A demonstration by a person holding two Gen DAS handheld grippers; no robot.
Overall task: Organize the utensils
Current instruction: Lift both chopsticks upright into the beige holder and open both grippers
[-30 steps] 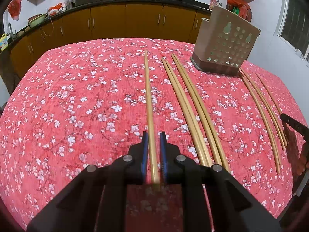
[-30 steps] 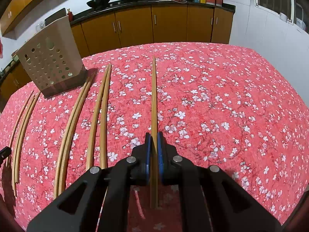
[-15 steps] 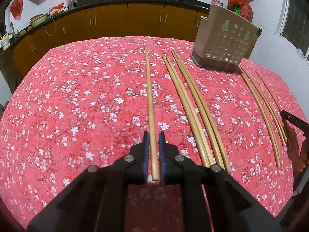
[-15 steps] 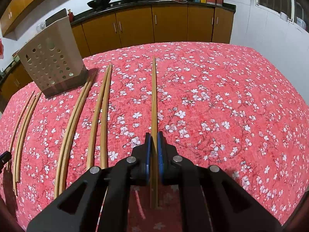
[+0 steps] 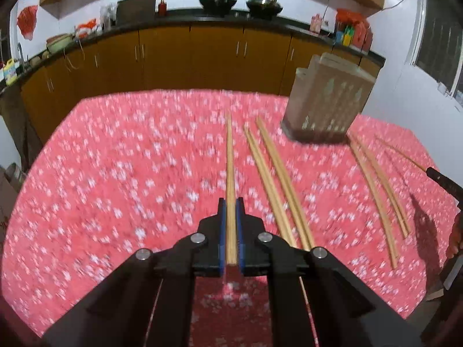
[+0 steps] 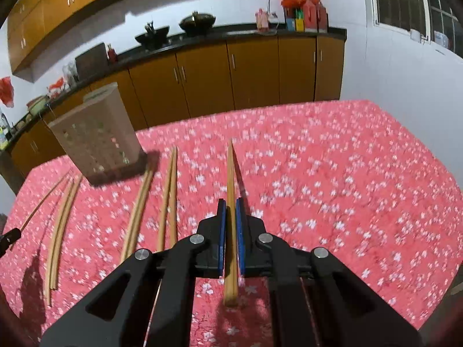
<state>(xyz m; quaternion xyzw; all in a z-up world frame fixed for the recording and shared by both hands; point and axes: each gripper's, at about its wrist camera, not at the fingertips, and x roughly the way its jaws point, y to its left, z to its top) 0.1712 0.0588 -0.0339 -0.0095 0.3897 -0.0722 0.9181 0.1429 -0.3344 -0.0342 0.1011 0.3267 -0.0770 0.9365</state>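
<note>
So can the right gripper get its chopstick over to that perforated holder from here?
Probably yes: the right gripper is shut on a chopstick, and only flat-lying chopsticks separate it from the holder.

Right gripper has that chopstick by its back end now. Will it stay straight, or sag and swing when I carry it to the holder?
The chopstick looks like rigid wood, so sagging seems unlikely. The right gripper pinches it near one end, leaving a long overhang that may pivot in the pads. It looks thin and probably light; the perforated holder looks tall, so a hard knock might tip it.
</note>
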